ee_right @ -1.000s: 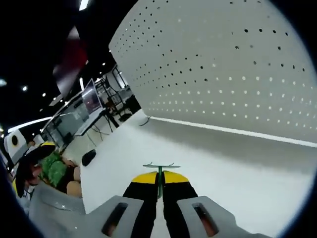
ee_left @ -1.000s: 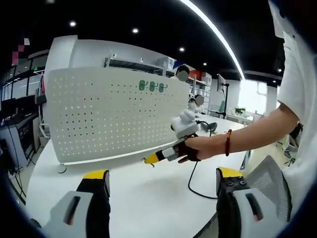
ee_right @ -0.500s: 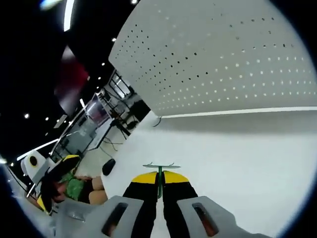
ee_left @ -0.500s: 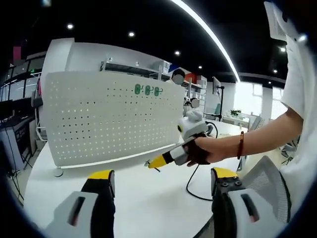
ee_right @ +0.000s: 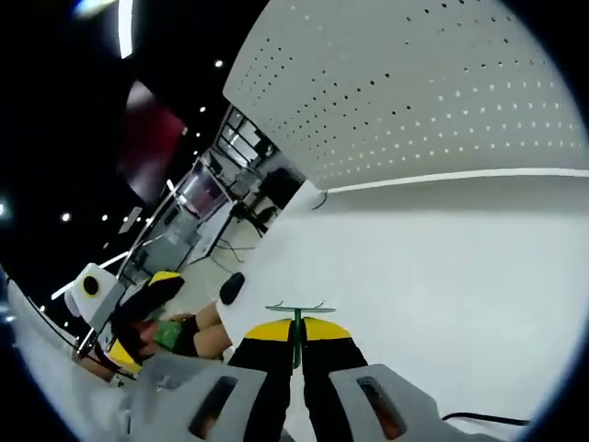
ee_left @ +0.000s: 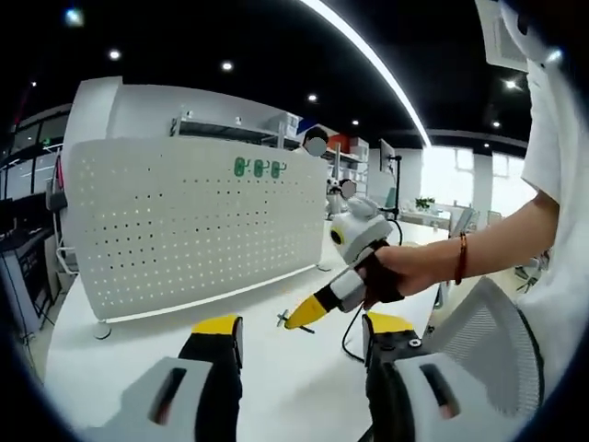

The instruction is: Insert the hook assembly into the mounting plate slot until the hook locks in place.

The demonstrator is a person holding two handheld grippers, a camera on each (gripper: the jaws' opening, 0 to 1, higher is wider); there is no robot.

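Observation:
The white perforated mounting plate [ee_left: 184, 221] stands upright on the white table [ee_left: 138, 345], with three green hooks [ee_left: 256, 168] hung near its top edge. In the left gripper view a person's hand holds my right gripper [ee_left: 299, 319] out over the table, its yellow tips shut on a small green hook assembly [ee_left: 282, 319], well short of the plate. My left gripper [ee_left: 304, 327] is open and holds nothing. In the right gripper view the green hook assembly [ee_right: 296, 313] sticks up from the shut jaws of my right gripper [ee_right: 296, 333], and the plate [ee_right: 442, 92] fills the upper right.
A black cable [ee_left: 349, 342] lies on the table behind the right gripper. A mesh chair back [ee_left: 488, 341] stands at the right. My left gripper [ee_right: 143, 318] shows at the left of the right gripper view, beside a small dark object [ee_right: 232, 287] on the table [ee_right: 442, 276].
My left gripper's jaws have narrowed but stay open. The right gripper, still shut on the hook, has sunk lower and nearer the left gripper. Both cameras have shifted.

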